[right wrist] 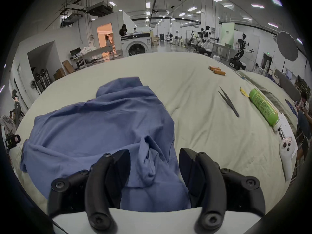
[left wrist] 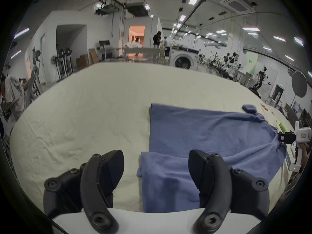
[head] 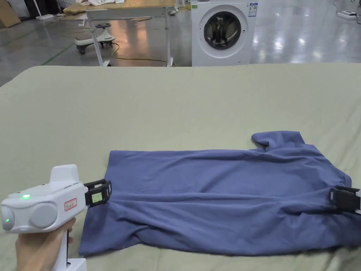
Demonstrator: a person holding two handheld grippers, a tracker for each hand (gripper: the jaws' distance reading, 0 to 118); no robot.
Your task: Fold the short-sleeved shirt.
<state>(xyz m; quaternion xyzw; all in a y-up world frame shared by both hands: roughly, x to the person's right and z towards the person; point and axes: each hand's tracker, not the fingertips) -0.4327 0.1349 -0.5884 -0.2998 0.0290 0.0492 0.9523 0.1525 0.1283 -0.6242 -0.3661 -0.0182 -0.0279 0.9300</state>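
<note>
blue shirt [head: 218,197] lies lengthwise between both units: left hand-held gripper [left wrist: 156,166] wide open at the hem, right hand-held gripper [right wrist: 154,165] wide open astride the shoulder, gripping nothing.

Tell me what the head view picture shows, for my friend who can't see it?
A blue short-sleeved shirt lies sideways on a pale green sheet, its near side folded over. A hand holds the left tongs at the shirt's hem, and the right tongs sit at its other end. A washing machine stands behind.
</note>
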